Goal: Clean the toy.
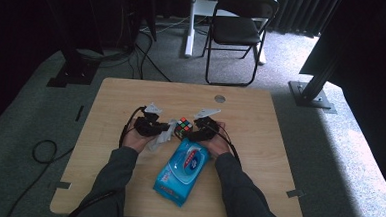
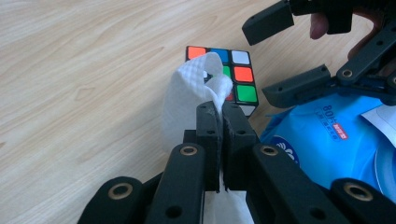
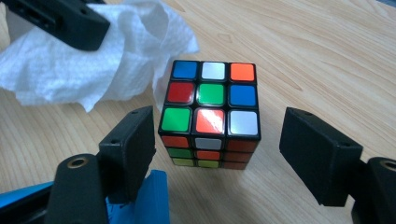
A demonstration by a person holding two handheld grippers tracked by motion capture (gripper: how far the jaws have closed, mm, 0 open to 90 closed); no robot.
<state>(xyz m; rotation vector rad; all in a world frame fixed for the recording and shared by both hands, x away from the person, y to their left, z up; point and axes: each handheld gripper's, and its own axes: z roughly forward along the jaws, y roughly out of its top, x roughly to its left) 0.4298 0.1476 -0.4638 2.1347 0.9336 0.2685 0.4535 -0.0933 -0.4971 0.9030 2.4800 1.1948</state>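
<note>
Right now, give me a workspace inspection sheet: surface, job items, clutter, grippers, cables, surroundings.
Surface: light wooden table, round hole near the far edge.
Job's things: scrambled puzzle cube standing on the table; white wet wipe beside it, bunched up.
Clutter: blue wipes pack lying on the table nearer the person than the cube.
Grippers: left gripper shut on the wet wipe; right gripper open, jaws either side of the cube, not touching it.
Cables: black gripper cable looping over the table's left part; more cables on the floor.
Surroundings: grey carpet, black folding chair beyond the table, dark curtains.
</note>
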